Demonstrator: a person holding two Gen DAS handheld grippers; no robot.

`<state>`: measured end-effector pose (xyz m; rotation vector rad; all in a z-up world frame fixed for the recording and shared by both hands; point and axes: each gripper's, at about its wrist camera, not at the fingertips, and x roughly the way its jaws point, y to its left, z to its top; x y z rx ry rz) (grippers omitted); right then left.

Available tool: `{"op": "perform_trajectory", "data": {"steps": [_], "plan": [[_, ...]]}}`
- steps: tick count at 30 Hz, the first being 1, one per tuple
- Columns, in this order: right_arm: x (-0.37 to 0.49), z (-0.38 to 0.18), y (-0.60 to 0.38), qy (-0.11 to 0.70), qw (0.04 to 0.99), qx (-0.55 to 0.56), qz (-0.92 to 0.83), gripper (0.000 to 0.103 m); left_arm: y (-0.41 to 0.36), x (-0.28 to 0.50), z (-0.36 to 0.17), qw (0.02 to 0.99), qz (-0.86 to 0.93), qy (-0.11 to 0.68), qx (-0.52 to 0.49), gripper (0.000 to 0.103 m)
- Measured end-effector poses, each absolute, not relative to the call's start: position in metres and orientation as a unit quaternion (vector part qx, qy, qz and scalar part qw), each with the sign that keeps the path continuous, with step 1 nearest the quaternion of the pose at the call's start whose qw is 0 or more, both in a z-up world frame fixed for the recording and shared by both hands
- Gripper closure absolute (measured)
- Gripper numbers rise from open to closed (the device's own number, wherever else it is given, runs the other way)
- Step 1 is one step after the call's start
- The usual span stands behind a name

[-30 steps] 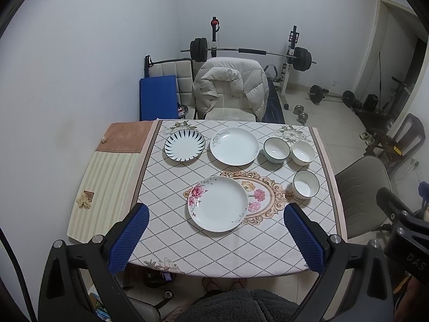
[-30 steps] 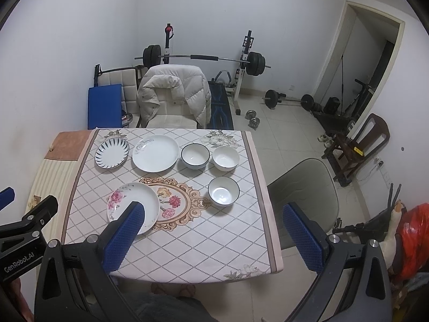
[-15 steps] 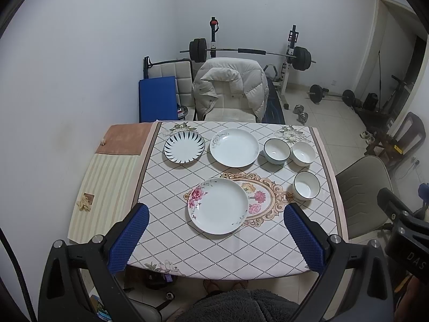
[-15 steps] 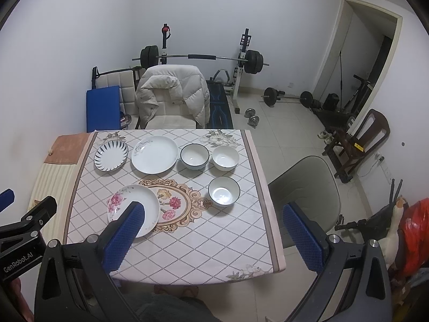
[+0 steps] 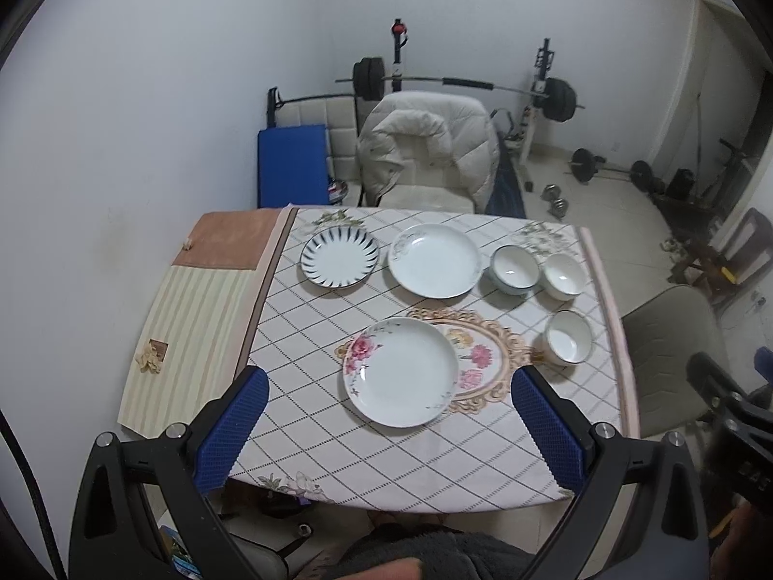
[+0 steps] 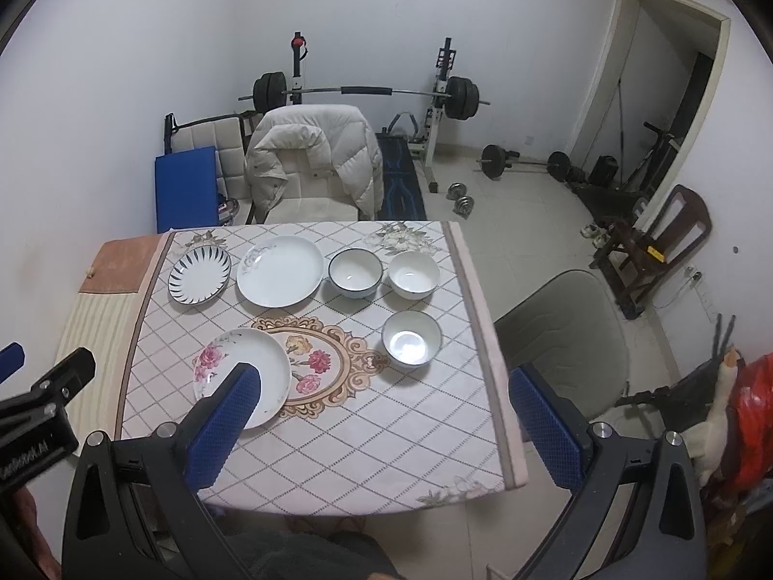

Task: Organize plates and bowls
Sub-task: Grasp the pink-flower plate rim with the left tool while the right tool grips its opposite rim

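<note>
On the table (image 5: 386,454) lie a rose-pattern plate (image 5: 400,371) in front, a blue-striped plate (image 5: 339,259) at back left and a plain white plate (image 5: 435,260) beside it. Three bowls stand on the right: a blue-rimmed bowl (image 5: 514,269), a white bowl (image 5: 560,276) and a nearer bowl (image 5: 568,337). The same dishes show in the right wrist view: rose plate (image 6: 232,362), striped plate (image 6: 199,274), white plate (image 6: 279,269), bowls (image 6: 355,271) (image 6: 413,274) (image 6: 411,338). My left gripper (image 5: 386,430) and right gripper (image 6: 381,425) are open, empty, high above the table's near edge.
A chair with a white jacket (image 5: 425,154) stands behind the table, a grey chair (image 6: 565,338) to its right. A striped cloth (image 5: 193,319) covers the table's left end. A barbell rack (image 6: 367,92) and weights stand further back.
Both grippers have drifted slightly; the table sits a little lower and nearer in both views. No dish has moved and both grippers stay open.
</note>
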<state>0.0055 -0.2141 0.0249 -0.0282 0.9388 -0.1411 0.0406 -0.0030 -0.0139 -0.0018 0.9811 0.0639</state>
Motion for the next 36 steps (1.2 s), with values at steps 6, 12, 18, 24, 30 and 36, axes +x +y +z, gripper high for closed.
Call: {"op": "perform_trajectory", "data": {"steps": [6,12,18,24,30,36], "plan": [[0.072,-0.067,-0.204,0.513,0.858,-0.006,0.008,0.0,0.031,0.096,-0.107,0.845,0.07,0.531,0.004,0.0],[0.144,-0.178,-0.188,0.585,0.81,0.008,0.044,0.0,0.061,0.141,-0.194,0.81,0.09,0.579,0.014,0.0],[0.193,-0.268,-0.179,0.64,0.767,0.036,0.037,0.0,0.085,0.182,-0.257,0.776,0.065,0.628,0.004,0.0],[0.22,-0.342,-0.17,0.695,0.712,0.089,0.048,0.0,0.097,0.218,-0.324,0.734,0.008,0.679,-0.005,0.014],[0.23,-0.39,-0.154,0.727,0.675,0.115,0.05,0.009,0.102,0.237,-0.373,0.697,-0.038,0.716,0.01,0.037],[0.234,-0.413,-0.146,0.738,0.659,0.136,0.049,0.02,0.107,0.247,-0.389,0.684,-0.072,0.726,0.004,0.044]]}}
